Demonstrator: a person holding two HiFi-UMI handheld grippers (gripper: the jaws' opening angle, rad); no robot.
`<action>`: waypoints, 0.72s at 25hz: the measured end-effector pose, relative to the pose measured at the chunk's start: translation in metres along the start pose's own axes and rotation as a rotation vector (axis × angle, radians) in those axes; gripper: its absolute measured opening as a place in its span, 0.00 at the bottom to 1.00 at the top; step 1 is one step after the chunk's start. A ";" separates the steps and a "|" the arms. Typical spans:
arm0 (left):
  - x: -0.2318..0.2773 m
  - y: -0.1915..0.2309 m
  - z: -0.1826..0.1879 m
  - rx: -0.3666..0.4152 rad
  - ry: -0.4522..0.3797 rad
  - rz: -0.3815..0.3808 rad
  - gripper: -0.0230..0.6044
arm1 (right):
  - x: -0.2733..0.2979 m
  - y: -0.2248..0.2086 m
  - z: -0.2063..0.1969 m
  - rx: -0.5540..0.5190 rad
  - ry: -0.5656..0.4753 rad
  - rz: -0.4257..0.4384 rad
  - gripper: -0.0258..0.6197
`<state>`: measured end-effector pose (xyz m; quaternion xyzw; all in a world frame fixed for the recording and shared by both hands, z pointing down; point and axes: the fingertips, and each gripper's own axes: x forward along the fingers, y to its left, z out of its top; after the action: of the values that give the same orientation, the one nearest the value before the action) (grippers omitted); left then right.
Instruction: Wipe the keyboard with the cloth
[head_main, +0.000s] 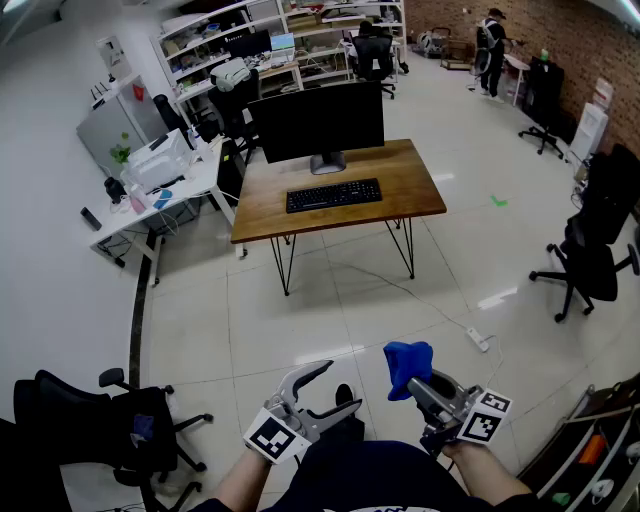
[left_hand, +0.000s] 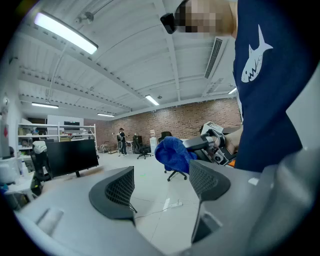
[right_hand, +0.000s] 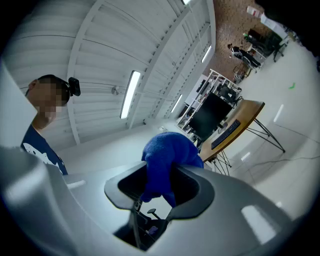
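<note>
The black keyboard (head_main: 333, 194) lies on a wooden desk (head_main: 412, 180) far ahead, in front of a dark monitor (head_main: 318, 122). Both grippers are held low near my body, well short of the desk. My right gripper (head_main: 414, 384) is shut on a bunched blue cloth (head_main: 408, 364), which sticks up from between its jaws. In the right gripper view the cloth (right_hand: 165, 159) fills the jaws of the right gripper (right_hand: 159, 185), with the keyboard (right_hand: 229, 131) small beyond it. My left gripper (head_main: 339, 388) stands open and empty. The left gripper view also shows the cloth (left_hand: 174, 153) past the left gripper (left_hand: 162, 183).
A black office chair (head_main: 125, 420) stands close at lower left. More chairs (head_main: 590, 262) stand at the right. A power strip (head_main: 479, 340) with a cable lies on the tiled floor between me and the desk. A cluttered white desk (head_main: 150, 195) sits to the left.
</note>
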<state>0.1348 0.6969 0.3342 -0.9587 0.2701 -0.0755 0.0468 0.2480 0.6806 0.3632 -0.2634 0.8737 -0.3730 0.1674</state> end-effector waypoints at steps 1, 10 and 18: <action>0.003 0.009 -0.003 -0.005 0.007 0.000 0.57 | 0.007 -0.004 0.004 0.003 -0.002 -0.002 0.26; 0.038 0.109 -0.024 -0.077 -0.004 -0.016 0.57 | 0.076 -0.068 0.043 0.015 -0.015 -0.094 0.26; 0.060 0.224 -0.037 -0.167 -0.019 -0.066 0.57 | 0.168 -0.106 0.097 -0.037 -0.057 -0.163 0.26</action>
<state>0.0645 0.4731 0.3485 -0.9683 0.2433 -0.0450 -0.0334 0.1956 0.4658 0.3608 -0.3474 0.8510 -0.3616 0.1562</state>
